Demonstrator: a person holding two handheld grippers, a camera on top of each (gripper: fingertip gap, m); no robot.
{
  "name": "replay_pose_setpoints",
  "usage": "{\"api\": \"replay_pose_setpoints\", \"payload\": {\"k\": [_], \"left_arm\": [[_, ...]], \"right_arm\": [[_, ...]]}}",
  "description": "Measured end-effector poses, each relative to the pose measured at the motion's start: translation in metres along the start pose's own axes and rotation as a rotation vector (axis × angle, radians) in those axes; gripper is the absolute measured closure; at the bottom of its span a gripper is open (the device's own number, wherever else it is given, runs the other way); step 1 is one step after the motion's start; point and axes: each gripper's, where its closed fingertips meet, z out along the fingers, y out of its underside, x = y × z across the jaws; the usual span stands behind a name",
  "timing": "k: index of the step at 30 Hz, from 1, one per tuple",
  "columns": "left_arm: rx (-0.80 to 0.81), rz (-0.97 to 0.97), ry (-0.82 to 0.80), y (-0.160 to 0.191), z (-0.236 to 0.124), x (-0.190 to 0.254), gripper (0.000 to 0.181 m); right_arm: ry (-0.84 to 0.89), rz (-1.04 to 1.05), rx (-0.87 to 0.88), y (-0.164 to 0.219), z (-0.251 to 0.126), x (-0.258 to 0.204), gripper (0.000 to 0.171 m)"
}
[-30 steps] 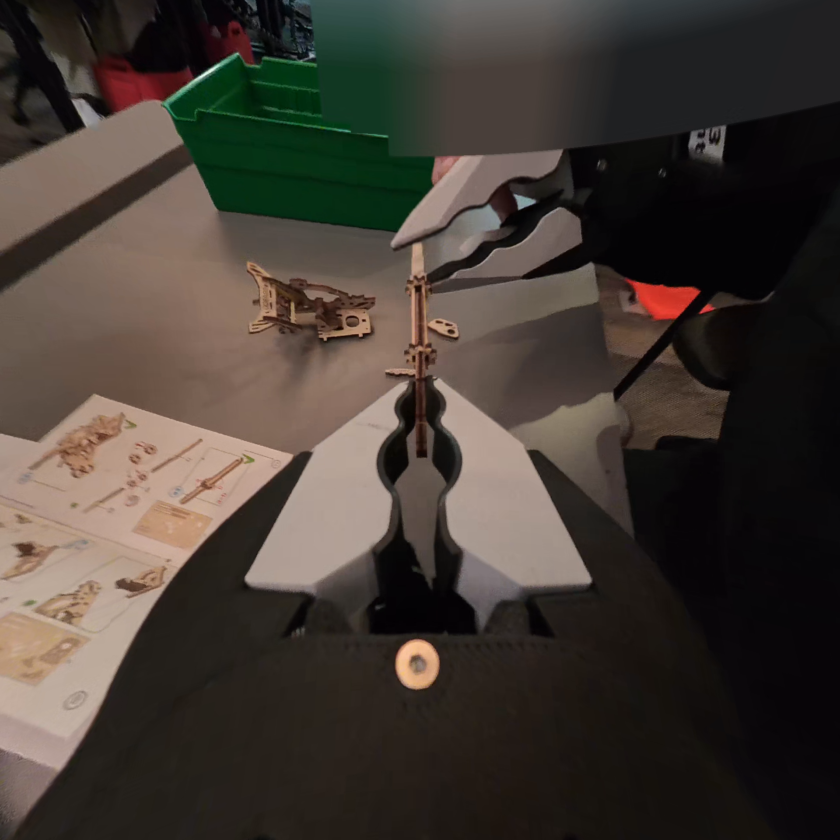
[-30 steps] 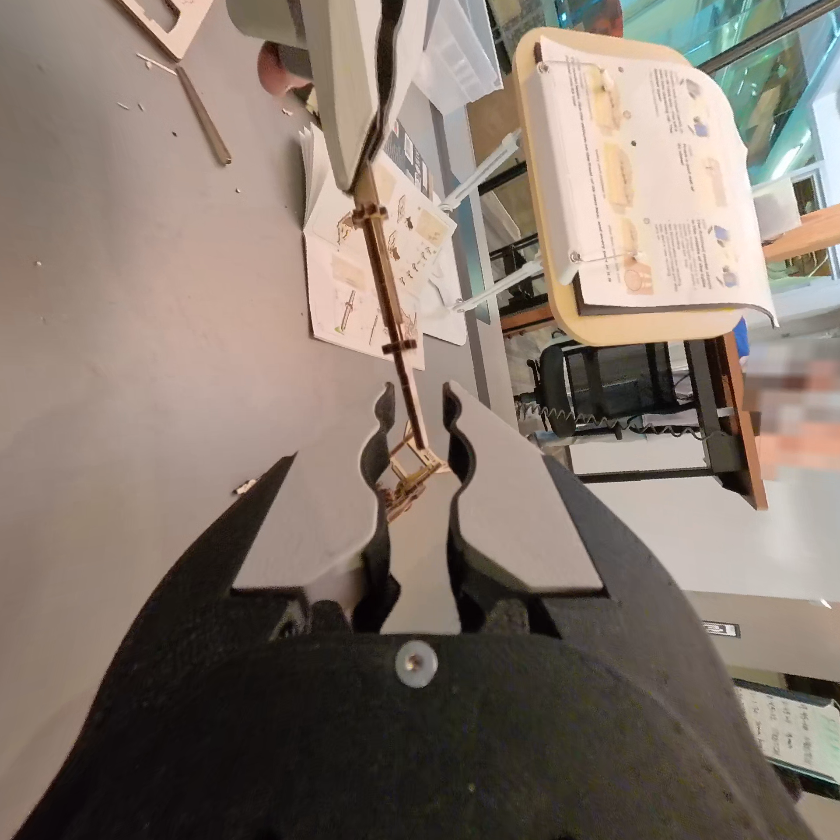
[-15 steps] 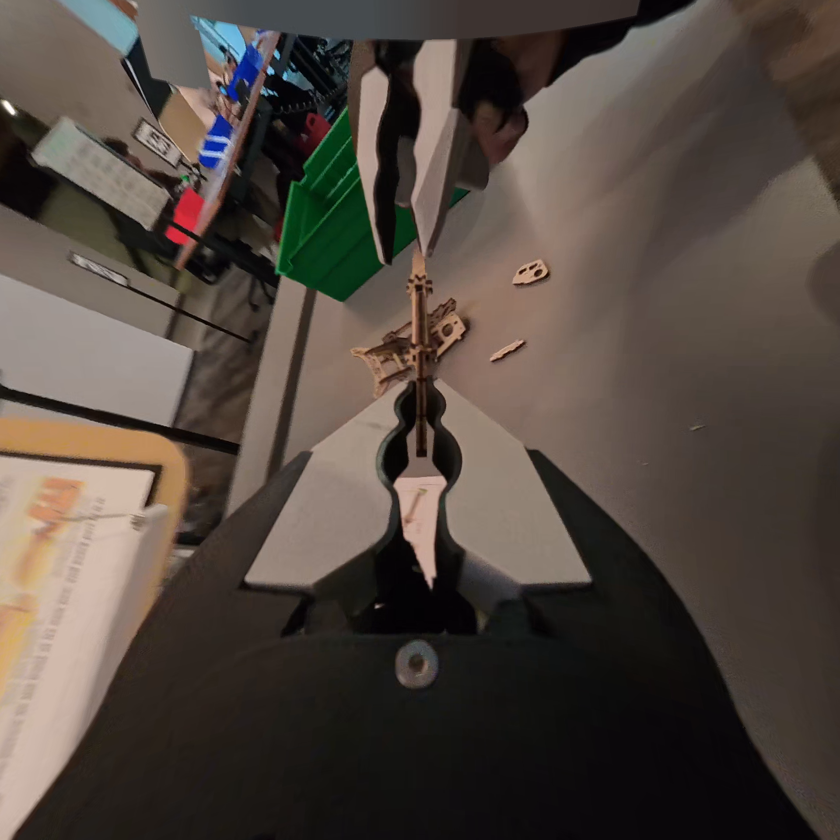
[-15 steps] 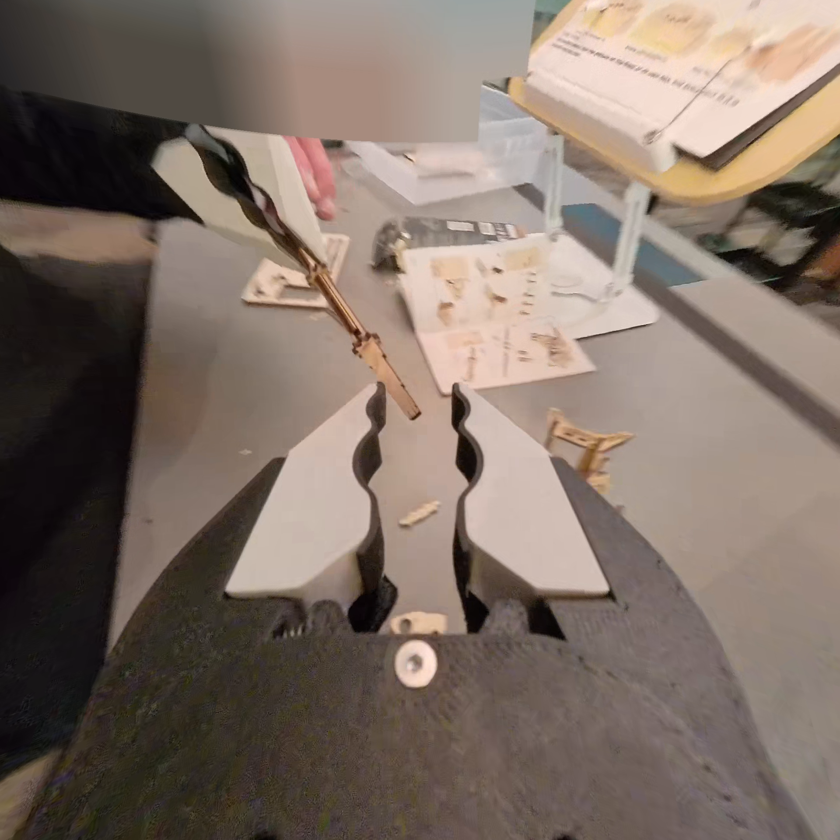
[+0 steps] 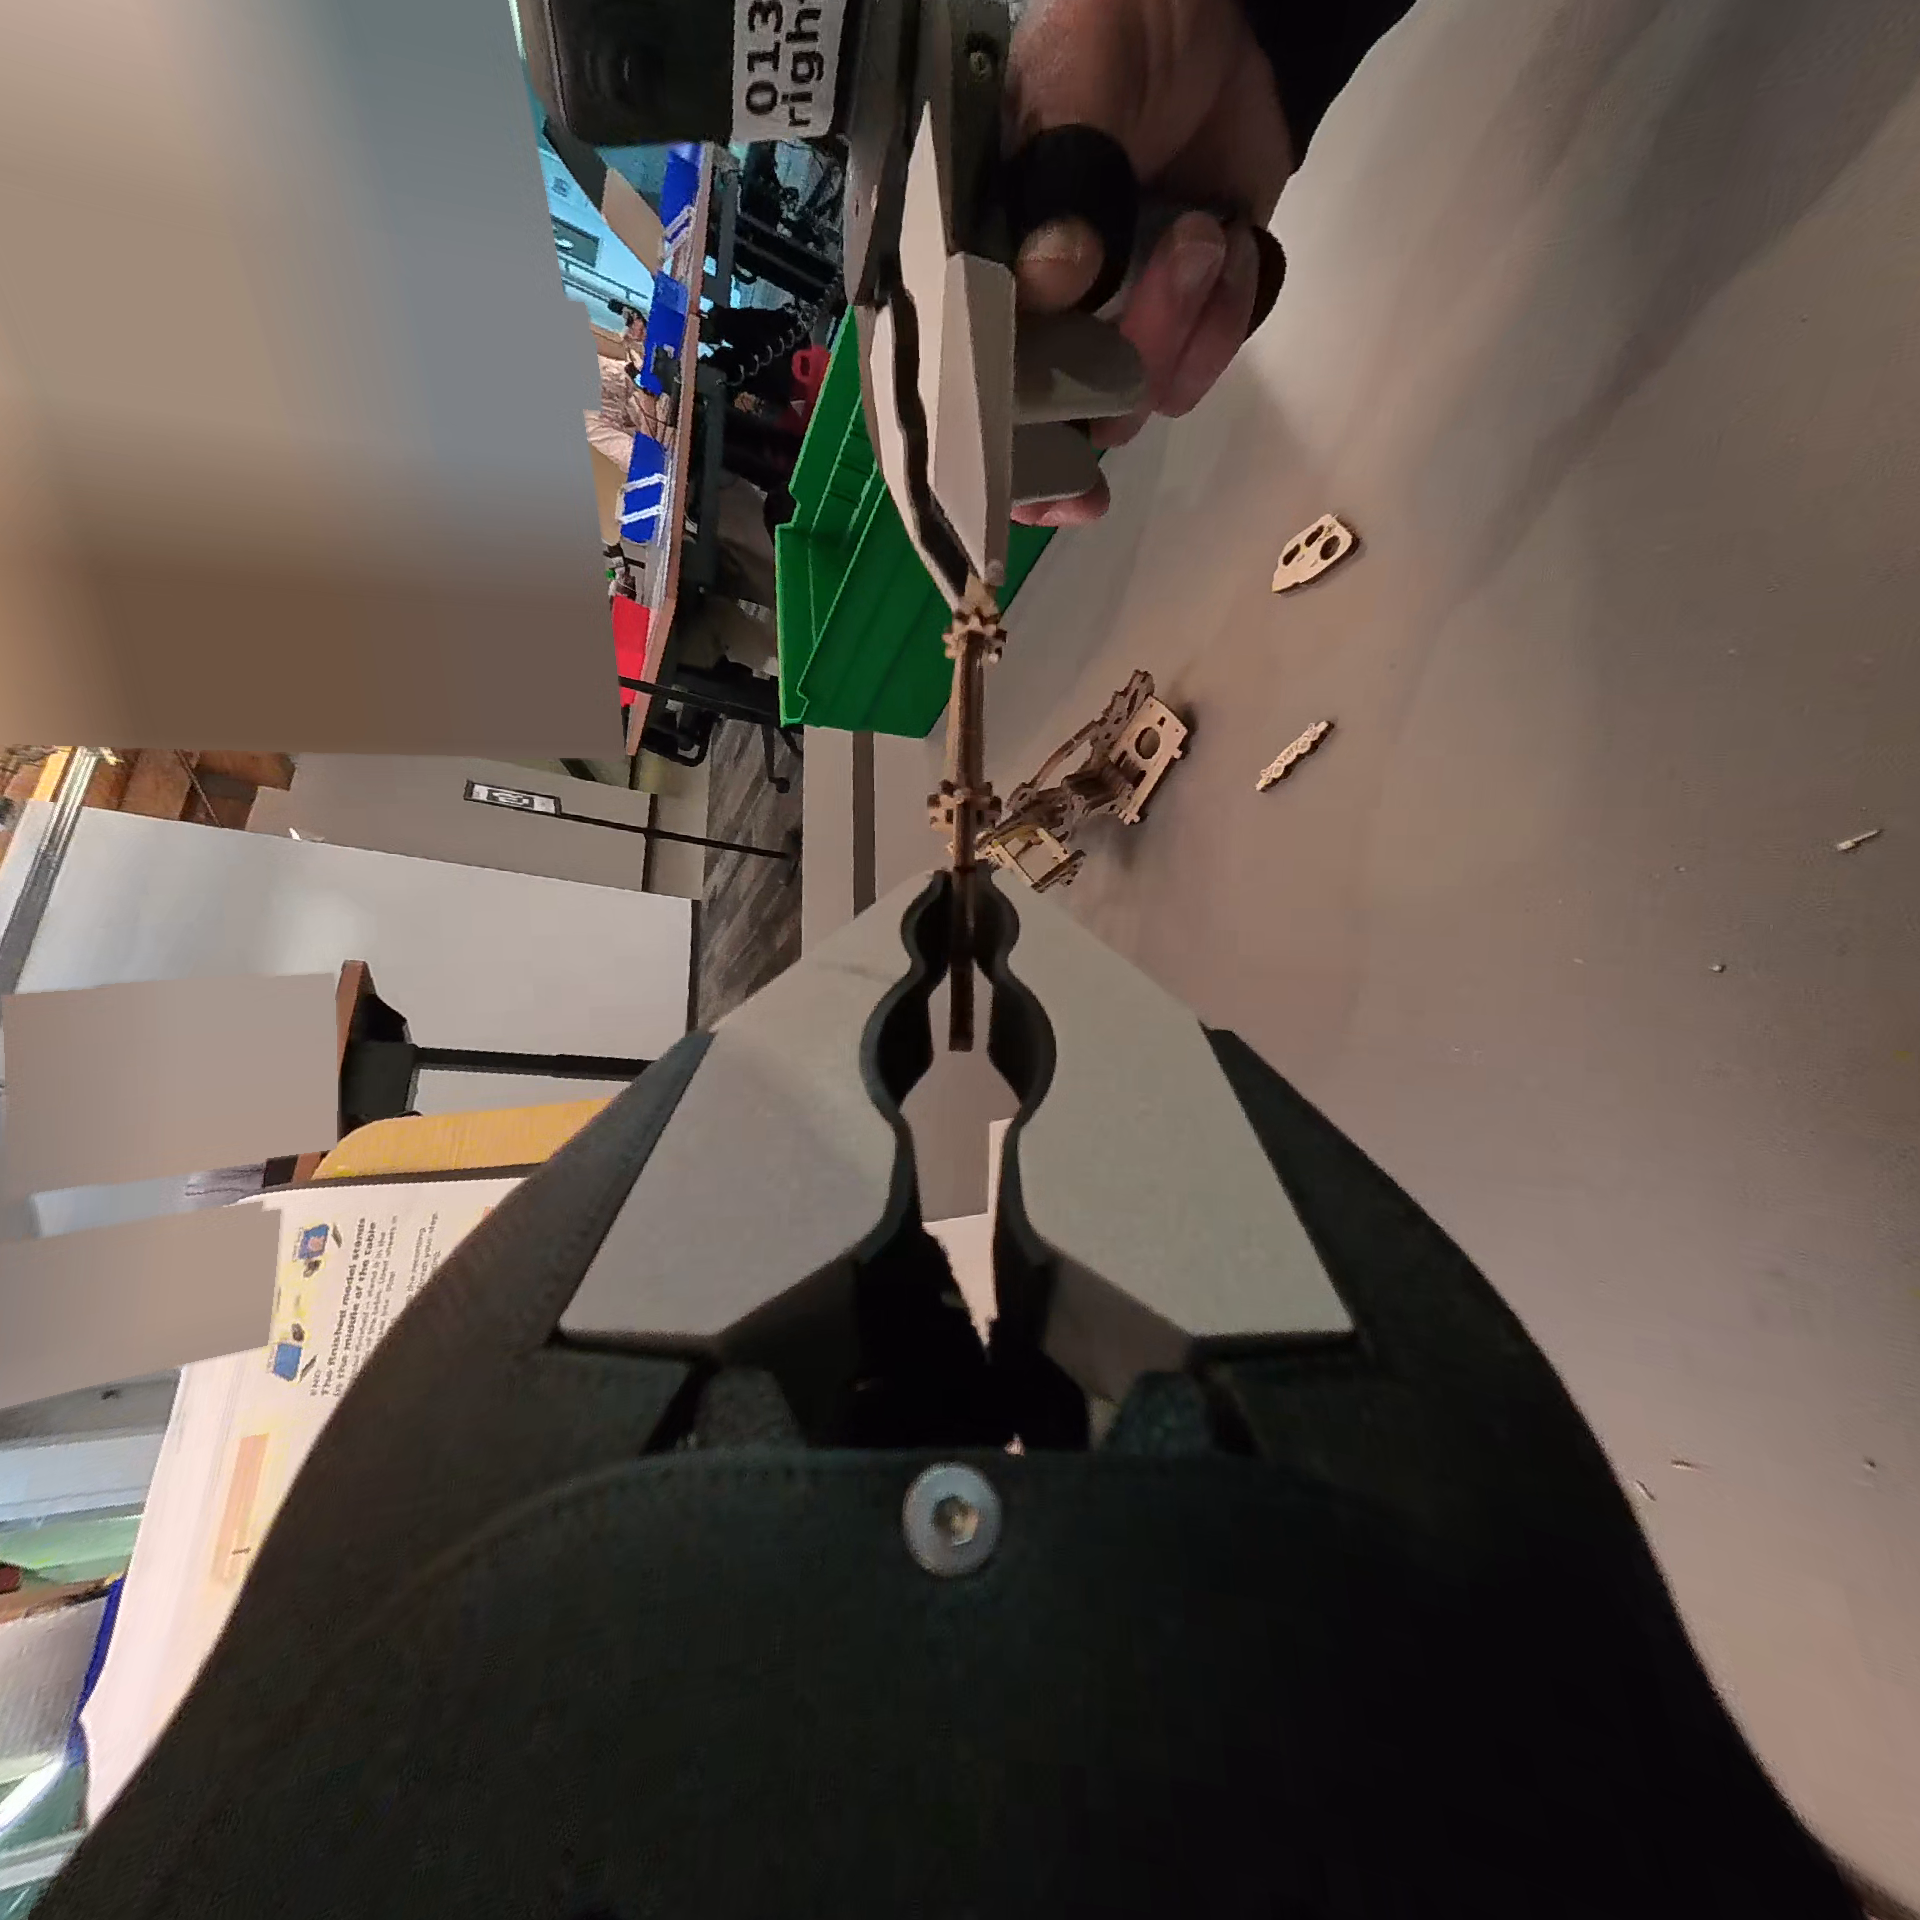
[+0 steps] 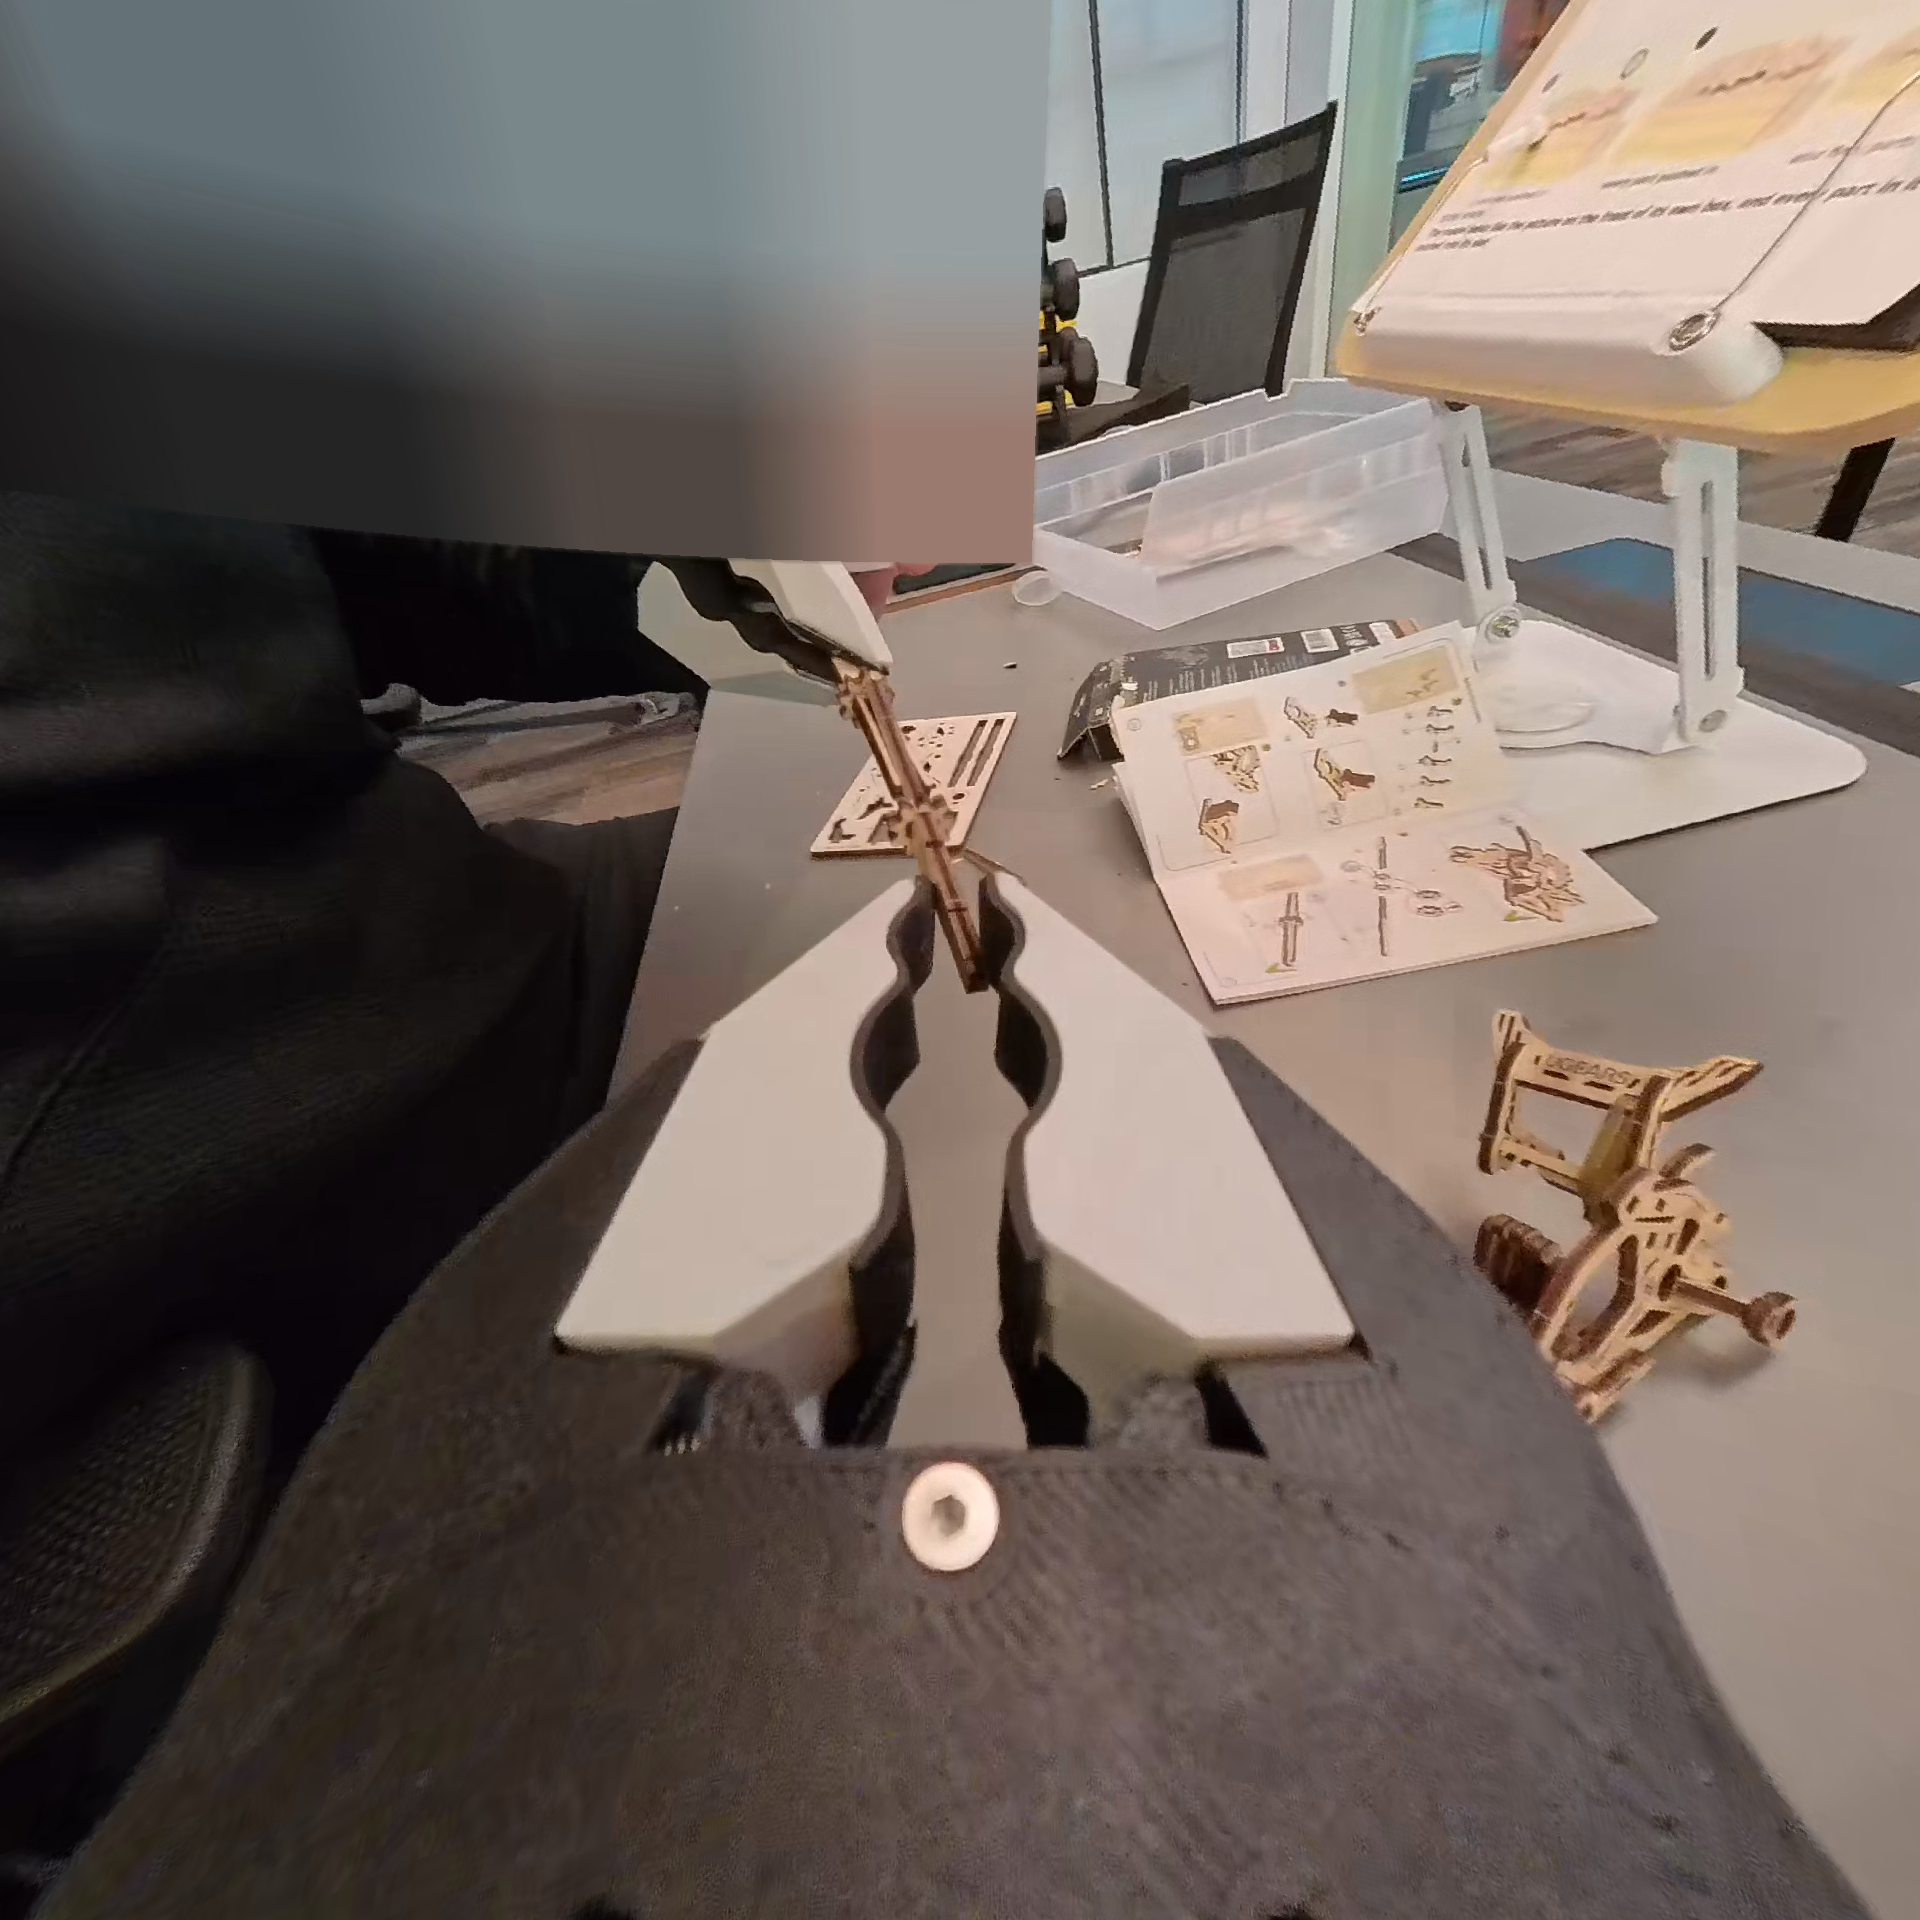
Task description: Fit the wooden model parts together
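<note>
A thin wooden rod (image 5: 966,748) with small cross pieces is held between both grippers above the grey table (image 5: 1558,831). My left gripper (image 5: 961,888) is shut on its near end; it also shows in the right wrist view (image 6: 836,665), shut on the far end there. My right gripper (image 6: 954,894) is closed on the rod's other end (image 6: 961,945); in the left wrist view it (image 5: 977,566) pinches the rod's tip. A partly built wooden model (image 6: 1621,1226) lies on the table to the right, apart from both grippers.
Two small loose wooden parts (image 5: 1314,551) (image 5: 1294,753) lie on the table. A green bin (image 5: 862,582) stands at the table's far edge. An instruction leaflet (image 6: 1351,810), a punched wooden sheet (image 6: 914,769), a clear plastic box (image 6: 1247,488) and a tilted page stand (image 6: 1662,208) are at the back. Spacing between my two grippers at the tips: around 8 centimeters. The partly built wooden model (image 6: 1621,1226) is closer to my right gripper, around 15 centimeters from its tips; the left tips are 20 centimeters off.
My right gripper was open with the rod's free end just in front of its tips; it has moved onto that end and closed. My left gripper has kept its hold and rolled.
</note>
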Motion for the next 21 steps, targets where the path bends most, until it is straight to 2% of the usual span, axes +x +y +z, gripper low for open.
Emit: {"api": "replay_pose_setpoints", "payload": {"k": [9,12,14,19,21], "left_arm": [[0.02,0.048,-0.018,-0.006,-0.001,-0.003,0.18],[0.009,0.08,-0.026,-0.004,0.0,-0.004,0.18],[0.007,0.076,-0.026,-0.003,0.0,-0.005,0.18],[-0.033,0.087,0.058,-0.002,0.006,0.002,0.18],[-0.072,0.081,0.073,0.0,0.009,-0.001,0.18]], "right_arm": [[-0.087,0.038,-0.007,-0.002,-0.003,-0.004,0.166],[-0.066,0.026,-0.018,-0.009,-0.007,0.002,0.149],[-0.02,-0.024,-0.044,-0.013,-0.01,0.007,0.145],[0.055,-0.271,-0.159,-0.023,0.011,-0.005,0.157],[0.111,-0.409,-0.223,-0.021,0.022,-0.005,0.155]]}}
